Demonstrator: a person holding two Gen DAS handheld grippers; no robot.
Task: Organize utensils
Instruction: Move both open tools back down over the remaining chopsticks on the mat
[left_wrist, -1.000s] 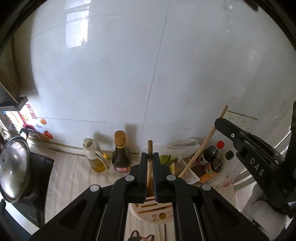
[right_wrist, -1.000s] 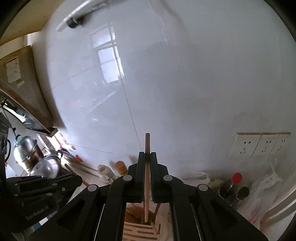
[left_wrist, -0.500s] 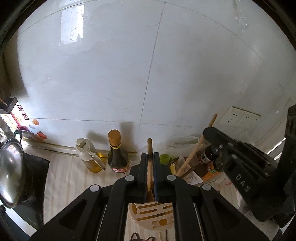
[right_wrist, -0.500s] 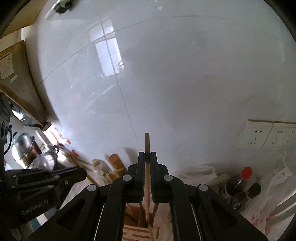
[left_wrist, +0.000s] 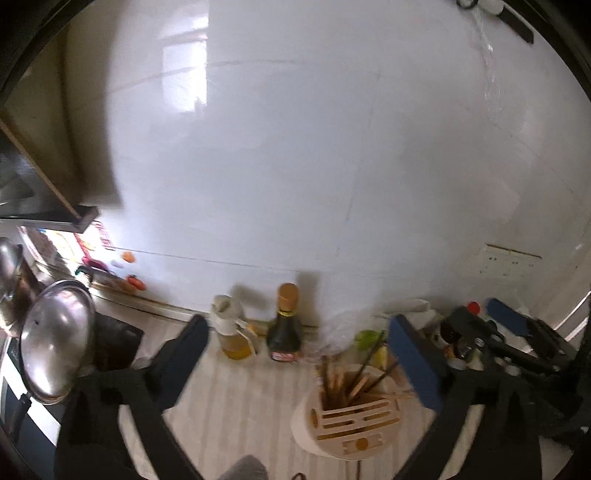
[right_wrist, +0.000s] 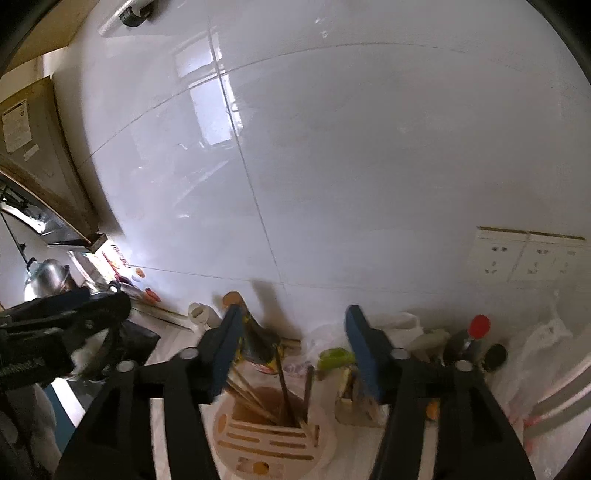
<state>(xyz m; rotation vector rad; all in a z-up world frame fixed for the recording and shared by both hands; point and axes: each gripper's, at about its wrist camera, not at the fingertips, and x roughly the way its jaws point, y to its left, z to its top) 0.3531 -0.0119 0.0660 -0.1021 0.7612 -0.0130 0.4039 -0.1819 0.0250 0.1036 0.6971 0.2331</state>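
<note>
We see the left tool (left_wrist: 295, 354) spreading its jaws, nothing clamped between them; the right tool (right_wrist: 291, 347) is likewise opening, empty; below both, wooden chopsticks (right_wrist: 255, 400) stand loosely tilted in the round well of a cream utensil holder (left_wrist: 347, 424) on the striped desk (left_wrist: 236, 406), near a dark sauce bottle (left_wrist: 285, 325) and an oil bottle (left_wrist: 232, 332).

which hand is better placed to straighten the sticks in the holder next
Probably right. The right tongs sit directly over the holder, sticks showing between the opening jaws, none gripped. The left tongs, also opening, sit left of the holder.
</note>
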